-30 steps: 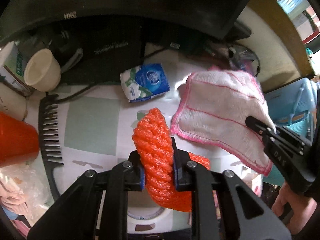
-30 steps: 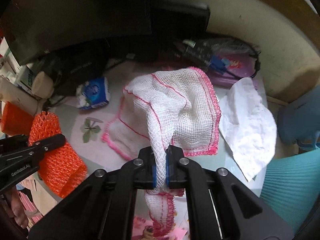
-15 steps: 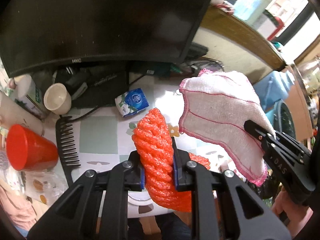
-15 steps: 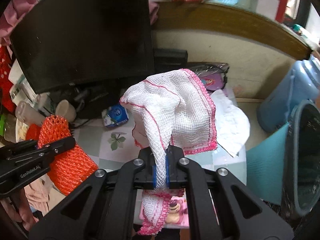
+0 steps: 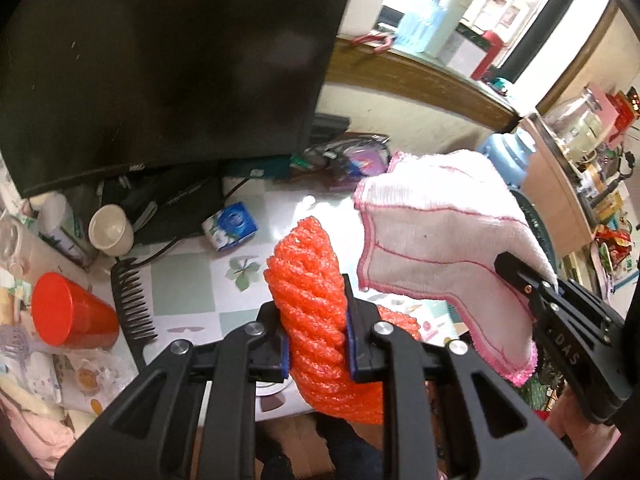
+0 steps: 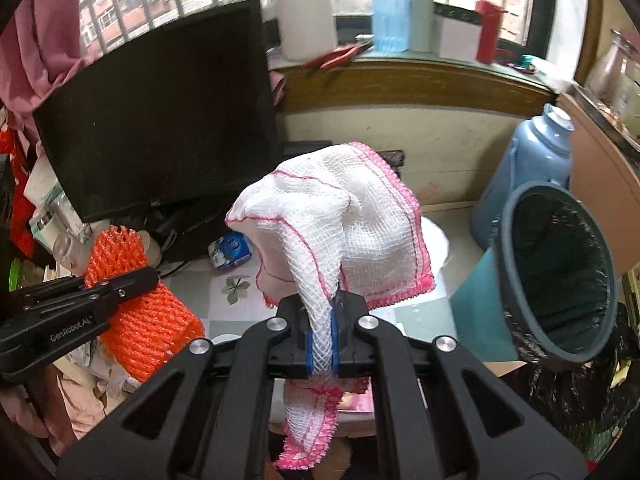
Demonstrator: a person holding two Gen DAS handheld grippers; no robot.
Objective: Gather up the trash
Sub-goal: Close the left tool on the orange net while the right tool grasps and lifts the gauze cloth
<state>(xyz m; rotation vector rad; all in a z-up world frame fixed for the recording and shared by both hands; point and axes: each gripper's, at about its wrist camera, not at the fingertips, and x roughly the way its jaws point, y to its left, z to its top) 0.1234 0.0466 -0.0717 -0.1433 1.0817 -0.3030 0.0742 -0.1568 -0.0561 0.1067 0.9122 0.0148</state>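
Observation:
My left gripper [image 5: 316,312] is shut on an orange foam net [image 5: 308,280] and holds it in the air above the table; it also shows in the right wrist view [image 6: 136,300]. My right gripper [image 6: 320,340] is shut on a white cloth with pink edging [image 6: 340,232], lifted off the table; the cloth also shows in the left wrist view [image 5: 436,248]. A grey bin with a black liner [image 6: 560,276] stands to the right, its mouth tilted toward me.
A black monitor [image 5: 160,60] stands at the back of the table [image 5: 184,288]. On the table lie a blue tissue pack [image 5: 230,226], a black comb [image 5: 132,304], a red cup [image 5: 68,312] and a cream cup [image 5: 110,230]. A blue jug [image 6: 524,184] stands behind the bin.
Both grippers have risen away from the table with the net and cloth still held. The view has swung right, and the bin and jug have come into sight.

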